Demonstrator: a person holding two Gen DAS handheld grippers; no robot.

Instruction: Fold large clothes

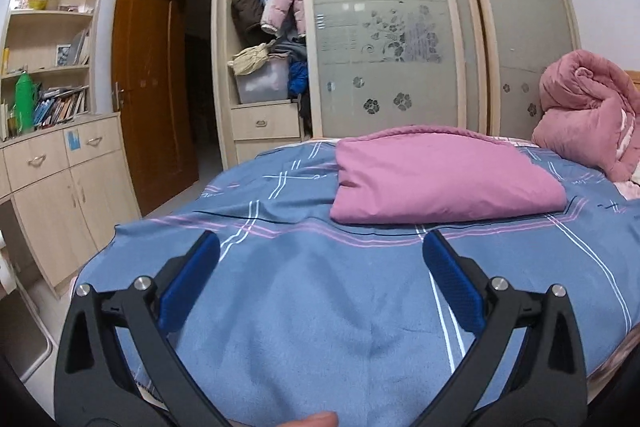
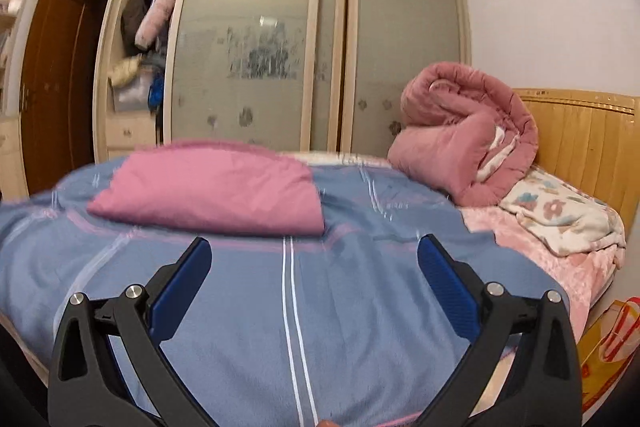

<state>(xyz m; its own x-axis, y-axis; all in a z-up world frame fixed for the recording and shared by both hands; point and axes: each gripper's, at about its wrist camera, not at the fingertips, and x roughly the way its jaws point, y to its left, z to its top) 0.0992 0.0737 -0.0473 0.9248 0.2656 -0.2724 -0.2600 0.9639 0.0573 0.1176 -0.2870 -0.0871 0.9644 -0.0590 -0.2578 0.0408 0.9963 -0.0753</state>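
Note:
A large blue striped cloth lies spread over the bed, also in the right wrist view. A folded pink-purple cloth rests on it further back, and shows in the right wrist view. My left gripper is open and empty just above the blue cloth near the front edge. My right gripper is open and empty above the same cloth, more to the right. A fingertip shows at the bottom edge.
A rolled pink quilt and a floral blanket lie by the wooden headboard. A wardrobe with sliding glass doors stands behind the bed. A cabinet with shelves and a brown door are at left. A yellow bag sits beside the bed.

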